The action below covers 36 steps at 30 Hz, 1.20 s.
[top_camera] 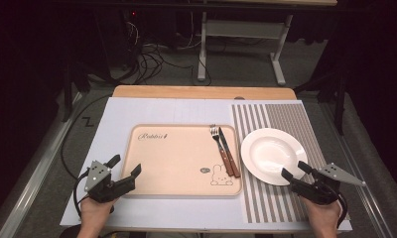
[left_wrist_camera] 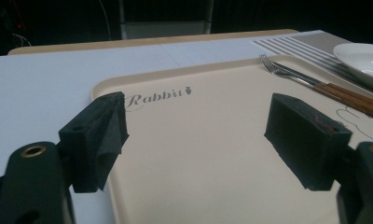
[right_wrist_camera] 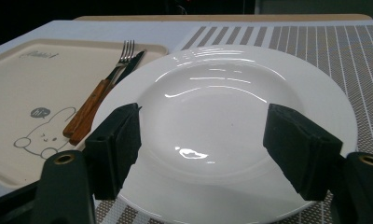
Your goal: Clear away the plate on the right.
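so right now my right tool (top_camera: pixel 297 173) is hovering at the near rim of the white plate (top_camera: pixel 272 154), jaws spread wide with nothing pinched, and in the right gripper view the plate sits between and beyond the pads without either pad pressing on it. the plate's on the striped mat (top_camera: pixel 281 119) toward the right edge of the bench, just beside the beige tray (top_camera: pixel 181 158). left tool (top_camera: pixel 124 167) is open too, parked over the tray's near left corner, holding nothing.

what worries me: that plate looks glossy and the rim is thin and sloped, so if i close on just the lip it'll probably squirt out or tip, and then it clatters back onto the mat. if i come in too low i'd guess the lower jaw snags the mat and drags it. also the fork (top_camera: pixel 217 144) and knife (top_camera: pixel 228 151) lie along the tray's right side, close to the plate, so a sloppy swing leftward could knock them
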{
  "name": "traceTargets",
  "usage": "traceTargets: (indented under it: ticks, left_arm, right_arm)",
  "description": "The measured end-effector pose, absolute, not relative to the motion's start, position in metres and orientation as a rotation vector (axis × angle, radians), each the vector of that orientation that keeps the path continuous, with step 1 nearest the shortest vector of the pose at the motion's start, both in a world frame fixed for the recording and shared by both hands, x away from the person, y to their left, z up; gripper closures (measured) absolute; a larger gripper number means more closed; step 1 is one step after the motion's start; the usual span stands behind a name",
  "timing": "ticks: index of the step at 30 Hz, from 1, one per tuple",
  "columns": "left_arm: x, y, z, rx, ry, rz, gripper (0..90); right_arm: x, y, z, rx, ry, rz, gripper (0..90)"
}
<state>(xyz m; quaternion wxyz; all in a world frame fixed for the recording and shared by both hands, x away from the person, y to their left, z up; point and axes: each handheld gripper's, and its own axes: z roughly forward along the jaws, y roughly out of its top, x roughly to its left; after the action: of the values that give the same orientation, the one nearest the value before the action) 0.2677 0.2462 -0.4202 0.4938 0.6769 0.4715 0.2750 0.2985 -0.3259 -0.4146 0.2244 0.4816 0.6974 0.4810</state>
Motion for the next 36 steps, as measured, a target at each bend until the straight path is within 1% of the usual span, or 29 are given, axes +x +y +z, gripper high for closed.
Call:
traceTargets:
  ticks: [8,17,26,36]
  left_arm:
    - [0.267,0.245,-0.420,1.645,1.143,0.678,21.2]
    - [0.268,0.244,-0.420,1.659,1.144,0.691,21.2]
    - [0.267,0.245,-0.420,1.652,1.146,0.692,21.2]
    - [0.266,0.245,-0.419,1.639,1.139,0.688,20.8]
  right_arm:
    - [0.301,-0.331,-0.413,1.323,1.923,1.335,30.8]
    - [0.310,-0.337,-0.414,1.388,1.904,1.347,33.8]
    - [0.315,-0.357,-0.414,1.481,1.821,1.408,35.5]
    - [0.328,-0.371,-0.421,1.612,1.808,1.417,37.7]
